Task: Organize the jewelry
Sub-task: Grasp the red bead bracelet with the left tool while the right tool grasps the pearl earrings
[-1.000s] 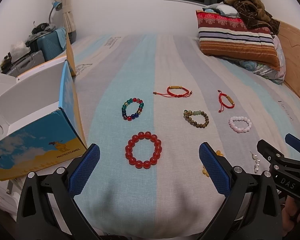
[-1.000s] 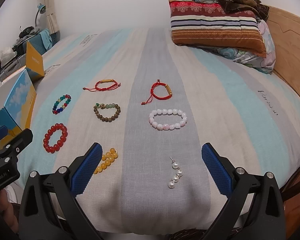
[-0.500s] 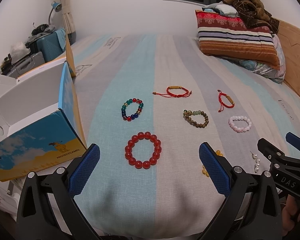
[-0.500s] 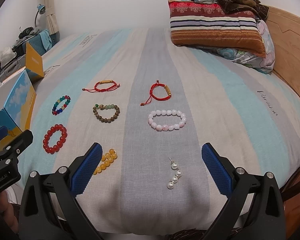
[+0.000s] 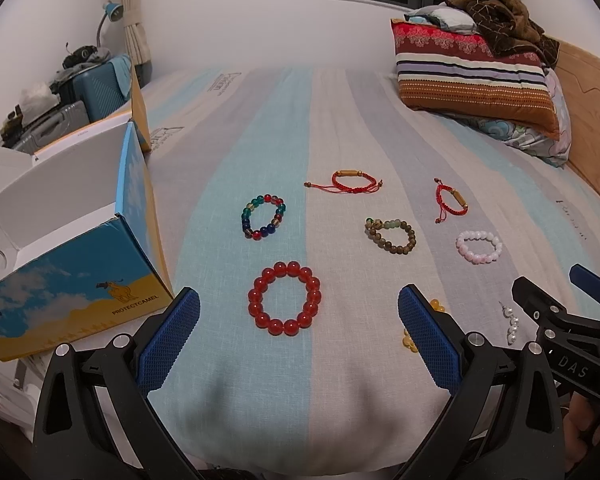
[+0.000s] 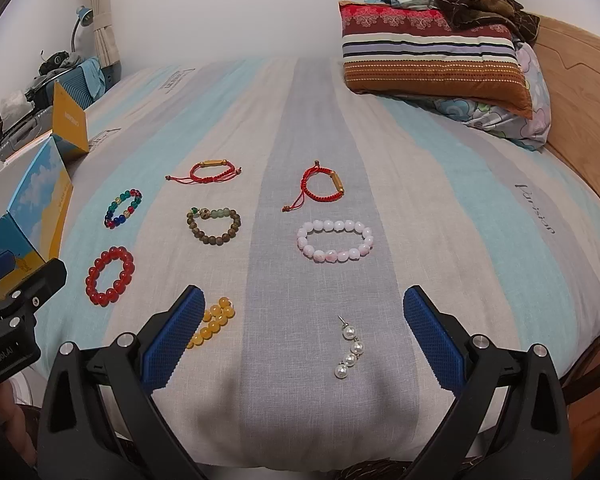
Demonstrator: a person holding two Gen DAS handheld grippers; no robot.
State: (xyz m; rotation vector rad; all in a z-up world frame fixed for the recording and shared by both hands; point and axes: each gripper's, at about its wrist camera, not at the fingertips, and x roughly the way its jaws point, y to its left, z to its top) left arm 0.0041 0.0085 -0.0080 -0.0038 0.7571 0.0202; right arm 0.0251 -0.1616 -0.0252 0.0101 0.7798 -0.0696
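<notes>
Left gripper [image 5: 298, 330]: jaws wide apart, holding nothing, hovering at the near edge of the bed [image 5: 340, 120]; the red bracelet [image 5: 285, 305] lies on the sheet between and just beyond its fingers.
Right gripper [image 6: 304, 334]: jaws wide apart, empty, also at the near edge; the pearl piece [image 6: 350, 348] lies between its fingers, and the yellow beads [image 6: 214, 322] sit partly hidden behind its left finger.
Box [image 5: 72, 248]: open, blue and yellow, at the left edge of the bed, left of the red bracelet.
Multicolour bracelet [image 5: 263, 216]: just beyond the red bracelet, apart from it.
Brown bracelet [image 6: 213, 225]: centre of the bed, right of the multicolour bracelet.
Pink bracelet [image 6: 335, 241]: right of the brown bracelet, beyond the pearl piece.
Red cords: one [image 6: 210, 171] far of the brown bracelet, another [image 6: 320, 190] far of the pink bracelet (each carries a tan tube bead).
Pillow [image 6: 432, 56]: striped, far right, beside the wooden headboard [image 6: 580, 92].
</notes>
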